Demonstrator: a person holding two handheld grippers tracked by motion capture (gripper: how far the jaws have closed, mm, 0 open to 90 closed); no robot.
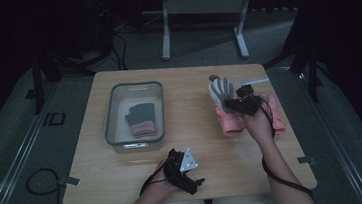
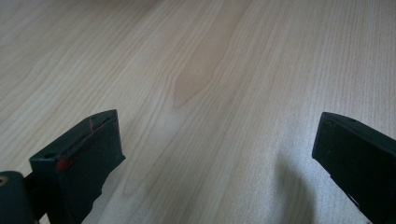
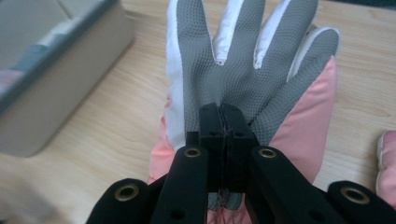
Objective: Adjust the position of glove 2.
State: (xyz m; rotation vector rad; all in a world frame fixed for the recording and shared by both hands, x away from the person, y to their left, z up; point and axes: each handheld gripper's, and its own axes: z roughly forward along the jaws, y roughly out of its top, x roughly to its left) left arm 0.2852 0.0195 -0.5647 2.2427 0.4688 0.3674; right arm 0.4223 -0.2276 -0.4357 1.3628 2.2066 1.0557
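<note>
Right gripper [image 3: 223, 122] — fingers clenched on the palm of a pink padded glove with grey textured grip and white trim [image 3: 243, 65], pinching its fabric. The glove sits at 3 o'clock on the light wooden tabletop [image 1: 188, 146]. Left gripper [image 1: 183, 169] at 6 o'clock — fingers released, nothing between them. Grey plastic bin [image 1: 112, 108] at 9 o'clock holds a dark grey glove with pink cuff [image 1: 141, 120].
</note>
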